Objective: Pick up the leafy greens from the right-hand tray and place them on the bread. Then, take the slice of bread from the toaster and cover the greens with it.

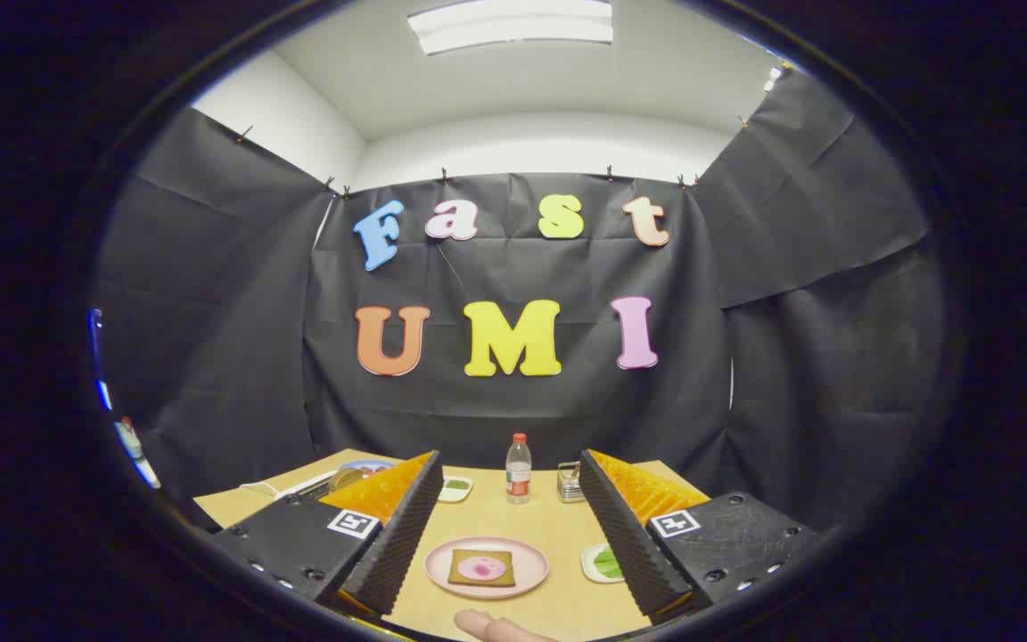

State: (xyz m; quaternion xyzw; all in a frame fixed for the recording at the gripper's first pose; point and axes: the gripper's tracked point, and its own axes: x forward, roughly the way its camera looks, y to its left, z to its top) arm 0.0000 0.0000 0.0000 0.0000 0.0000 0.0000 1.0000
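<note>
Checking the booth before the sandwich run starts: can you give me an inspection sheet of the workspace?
Surface: tan table, bare between the items.
Job's things: bread slice with a pink spread on a pink plate, between the fingers; leafy greens on a small tray by the right finger; toaster beyond the plate.
Clutter: water bottle; small dish with something green; blue plate behind the left finger.
Grippers: tongs open, holding nothing, above the plate.
Cables: white cable at the table's far left.
Surroundings: black cloth walls, ceiling light, a fingertip at the near edge.
</note>
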